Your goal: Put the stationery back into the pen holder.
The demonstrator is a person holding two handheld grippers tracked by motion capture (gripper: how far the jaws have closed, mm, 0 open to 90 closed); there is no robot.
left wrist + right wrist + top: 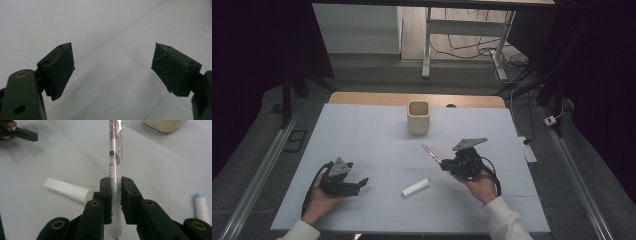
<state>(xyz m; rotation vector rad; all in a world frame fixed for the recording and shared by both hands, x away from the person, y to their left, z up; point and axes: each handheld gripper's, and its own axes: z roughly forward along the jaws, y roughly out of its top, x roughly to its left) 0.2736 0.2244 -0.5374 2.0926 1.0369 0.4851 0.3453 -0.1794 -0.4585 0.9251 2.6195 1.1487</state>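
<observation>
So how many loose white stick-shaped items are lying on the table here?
2. One white tube lies near the table's front middle, between the two hands. A second, blue-tipped stick shows at the right gripper view's right edge. Others may be hidden.

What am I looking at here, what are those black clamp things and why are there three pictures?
A person at a table holds a hand-operated two-jaw gripper in each hand. One camera looks down from above; the other two ride on the grippers, looking along their jaws. The right gripper is clamped on a clear pen with pink ink. The left gripper is open and empty. On the table lie a white tube and, farther back, a beige cup. The right gripper view also shows a small blue-capped tube.
</observation>
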